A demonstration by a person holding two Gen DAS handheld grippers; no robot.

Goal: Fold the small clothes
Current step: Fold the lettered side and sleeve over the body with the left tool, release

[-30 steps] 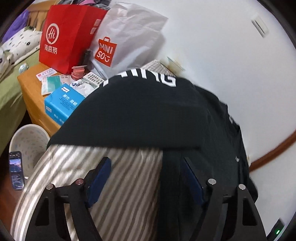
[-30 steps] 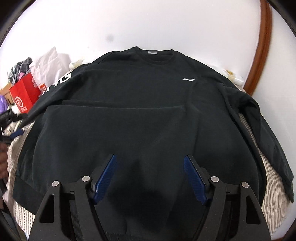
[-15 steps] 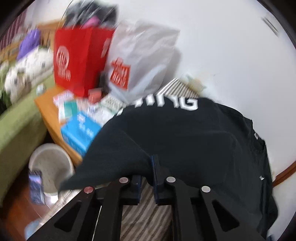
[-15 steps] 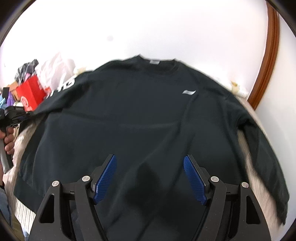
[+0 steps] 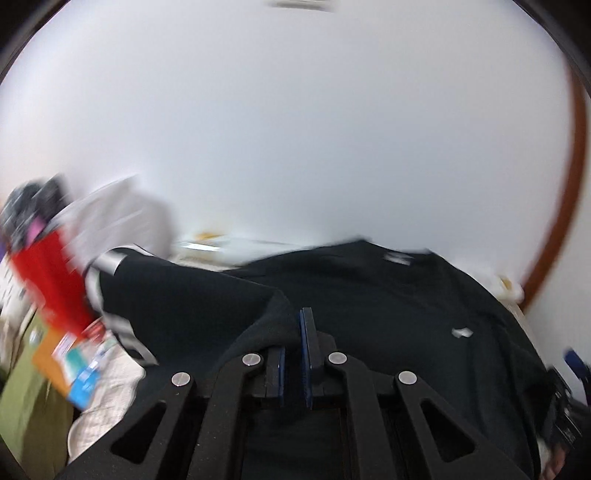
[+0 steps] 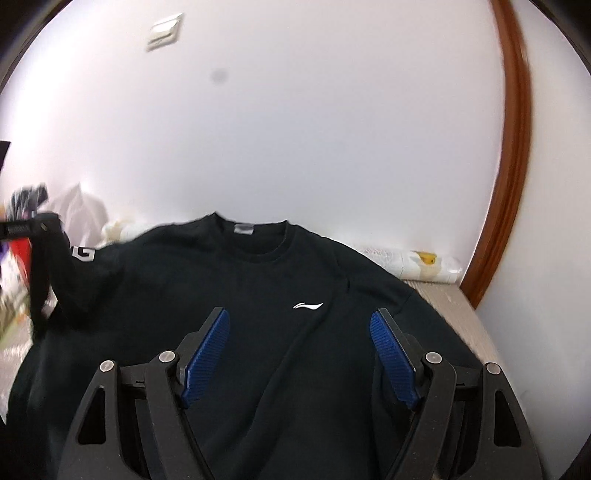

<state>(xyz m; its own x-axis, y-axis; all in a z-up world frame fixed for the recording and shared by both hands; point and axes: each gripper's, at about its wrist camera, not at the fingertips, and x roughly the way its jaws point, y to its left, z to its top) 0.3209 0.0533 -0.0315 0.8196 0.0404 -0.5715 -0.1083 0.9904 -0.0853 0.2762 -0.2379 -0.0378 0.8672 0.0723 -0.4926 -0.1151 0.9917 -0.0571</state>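
Left tongs (image 5: pixel 295 332) pinch sweatshirt (image 6: pixel 258 332) sleeve — collar toward wall (image 6: pixel 295 129).

A sweatshirt (image 6: pixel 258 332) lies spread across a bed (image 6: pixel 447 306), collar at 12 o'clock toward the wall (image 6: pixel 314 129). The left hand-held gripper (image 5: pixel 295 332) lifts its sleeve at 9 o'clock, before shopping bags (image 5: pixel 51 280); the right hand-held gripper (image 6: pixel 299 332) hovers at 6 o'clock.

White wall (image 6: pixel 314 129), brown wooden trim (image 6: pixel 517 147), red bag (image 5: pixel 48 273), wall switch (image 6: pixel 164 31)

Plain white wall (image 6: pixel 314 129), curved brown wooden trim (image 6: pixel 517 147)
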